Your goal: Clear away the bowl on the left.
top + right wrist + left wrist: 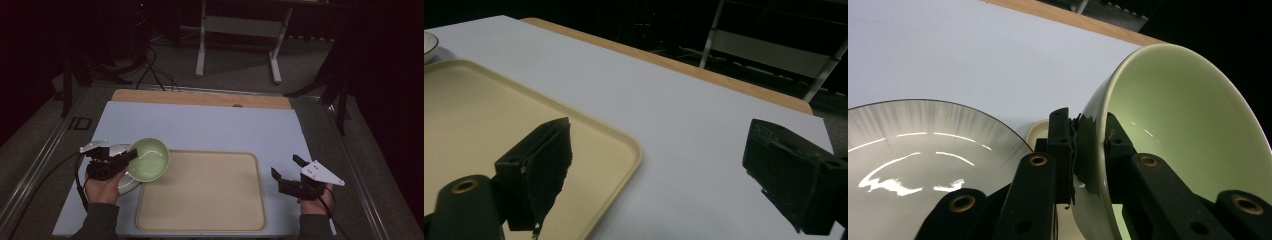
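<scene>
Bowl (149, 159): empty, tilted, rim clamped | tray (202, 192): bare | plate (923, 165): seemingly empty

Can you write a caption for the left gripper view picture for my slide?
Left gripper pinching the rim of a tilted green bowl, beside a white plate.

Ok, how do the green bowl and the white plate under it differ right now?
The glossy pale green ceramic bowl is deep and tipped on edge, its wall clamped between the jaws of the left gripper; the shallow white plate with a dark rim lies flat on the pale blue table cover, ungripped. The bowl's inside is plain, while the plate has faint radial streaks. Both are round and glossy and sit left of the beige tray.
</scene>
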Demonstrator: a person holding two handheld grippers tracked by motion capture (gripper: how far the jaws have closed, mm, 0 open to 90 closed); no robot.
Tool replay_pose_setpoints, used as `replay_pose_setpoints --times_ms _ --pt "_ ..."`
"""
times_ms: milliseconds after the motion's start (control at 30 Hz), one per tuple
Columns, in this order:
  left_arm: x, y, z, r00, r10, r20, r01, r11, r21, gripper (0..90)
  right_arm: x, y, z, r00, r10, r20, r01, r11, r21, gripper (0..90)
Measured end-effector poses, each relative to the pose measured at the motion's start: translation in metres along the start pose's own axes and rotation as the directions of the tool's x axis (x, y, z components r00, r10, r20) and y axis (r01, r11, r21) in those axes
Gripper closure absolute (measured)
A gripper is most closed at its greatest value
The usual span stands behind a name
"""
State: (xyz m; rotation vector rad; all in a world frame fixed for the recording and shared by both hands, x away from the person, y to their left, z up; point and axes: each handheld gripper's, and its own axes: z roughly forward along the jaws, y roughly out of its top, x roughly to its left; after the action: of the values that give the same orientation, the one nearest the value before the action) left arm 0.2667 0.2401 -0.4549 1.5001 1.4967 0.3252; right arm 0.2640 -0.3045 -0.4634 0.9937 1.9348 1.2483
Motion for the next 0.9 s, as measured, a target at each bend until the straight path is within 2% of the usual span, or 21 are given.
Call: replay_pose_setpoints --times_ms 900 --pt "-0.017 -0.006 0.019 0.9982 0.028 0.054 -0.031 0.9981 0.054 80.2 0.0 0.0 0.0 1.0 -0.004 -0.001 0.004 1.0 -0.001 11.8"
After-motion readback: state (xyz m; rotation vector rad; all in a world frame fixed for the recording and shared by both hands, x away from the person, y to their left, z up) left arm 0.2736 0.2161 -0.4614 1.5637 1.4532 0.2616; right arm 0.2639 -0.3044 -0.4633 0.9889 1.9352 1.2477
